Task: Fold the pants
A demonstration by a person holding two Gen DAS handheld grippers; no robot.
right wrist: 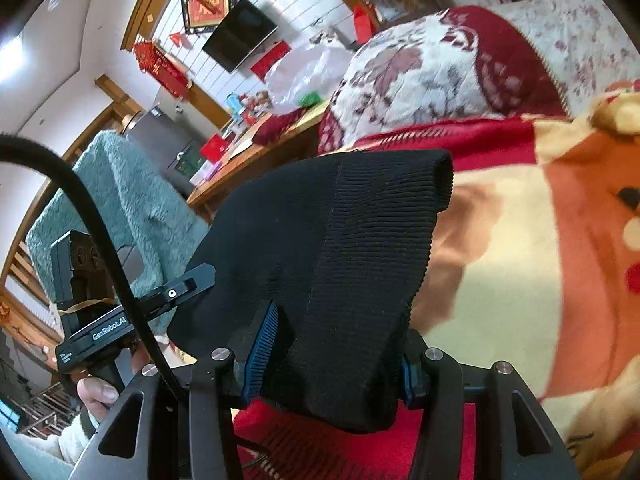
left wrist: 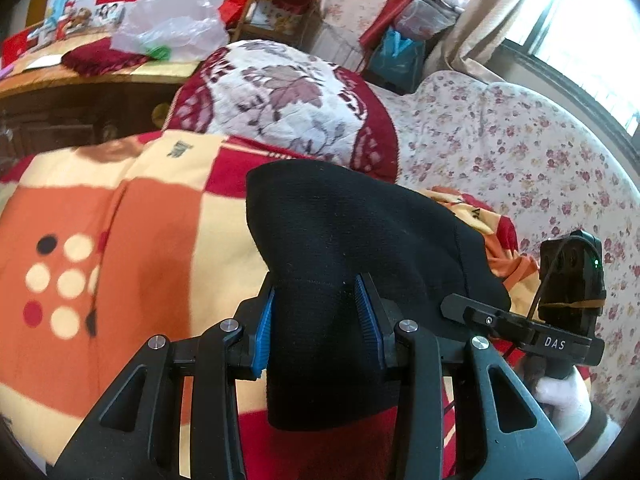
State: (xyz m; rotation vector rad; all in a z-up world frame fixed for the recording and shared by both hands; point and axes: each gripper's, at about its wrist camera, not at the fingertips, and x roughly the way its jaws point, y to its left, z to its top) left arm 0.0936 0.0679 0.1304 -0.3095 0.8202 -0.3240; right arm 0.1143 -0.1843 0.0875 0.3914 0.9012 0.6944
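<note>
The black knit pants [left wrist: 352,240] hang between my two grippers above an orange, cream and red blanket [left wrist: 120,240]. My left gripper [left wrist: 318,320] is shut on a bunched part of the black cloth between its blue pads. My right gripper [right wrist: 336,344] is shut on the pants [right wrist: 320,240] too, near a ribbed cuff [right wrist: 404,188] that points away. The right gripper also shows in the left wrist view [left wrist: 520,320] at the right. The left gripper shows in the right wrist view [right wrist: 132,312] at the left.
A red and white floral cushion [left wrist: 288,100] lies beyond the pants. A floral sheet [left wrist: 520,152] covers the bed to the right. A wooden table [left wrist: 80,76] with plastic bags stands at the back left. A teal fluffy cloth [right wrist: 120,208] hangs at the left.
</note>
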